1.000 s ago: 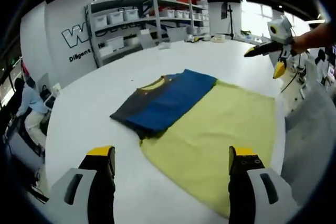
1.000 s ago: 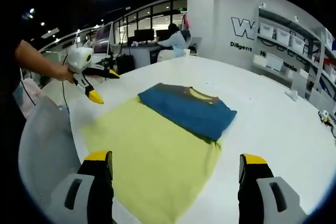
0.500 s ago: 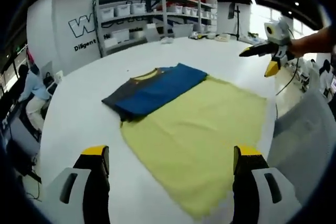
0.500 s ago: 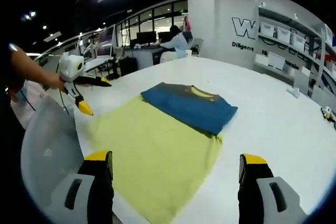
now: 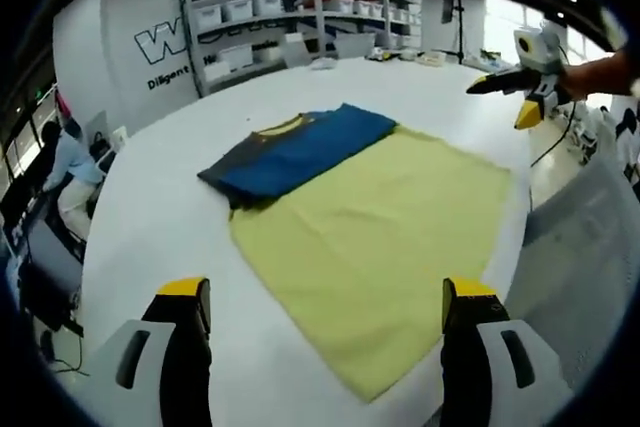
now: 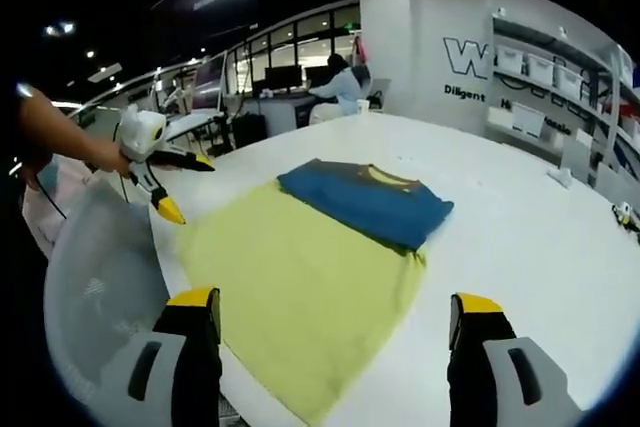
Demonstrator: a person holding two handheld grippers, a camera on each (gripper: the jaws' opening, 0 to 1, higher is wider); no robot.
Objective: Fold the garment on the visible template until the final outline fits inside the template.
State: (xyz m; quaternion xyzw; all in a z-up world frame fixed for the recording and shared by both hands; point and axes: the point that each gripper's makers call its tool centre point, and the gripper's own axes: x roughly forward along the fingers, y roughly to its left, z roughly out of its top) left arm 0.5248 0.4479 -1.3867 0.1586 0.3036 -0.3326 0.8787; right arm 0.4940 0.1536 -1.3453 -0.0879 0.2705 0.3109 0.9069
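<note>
In my left gripper view, my left tool point(image 5: 318, 312) hangs above the white tabletop point(image 5: 150, 217) with its jaws wide apart, gripping nothing. The blue shirt point(image 5: 295, 150) lies folded well ahead of it, on the far part of the yellow template point(image 5: 380, 232). My right tool point(image 5: 520, 97) floats off past the template's far right corner.

In my right gripper view, my right tool point(image 6: 335, 322) is spread wide too, with nothing in it. The blue shirt point(image 6: 365, 203) sits ahead on the yellow template point(image 6: 300, 287). My left tool point(image 6: 178, 187) hovers at the left, near the template's edge.
</note>
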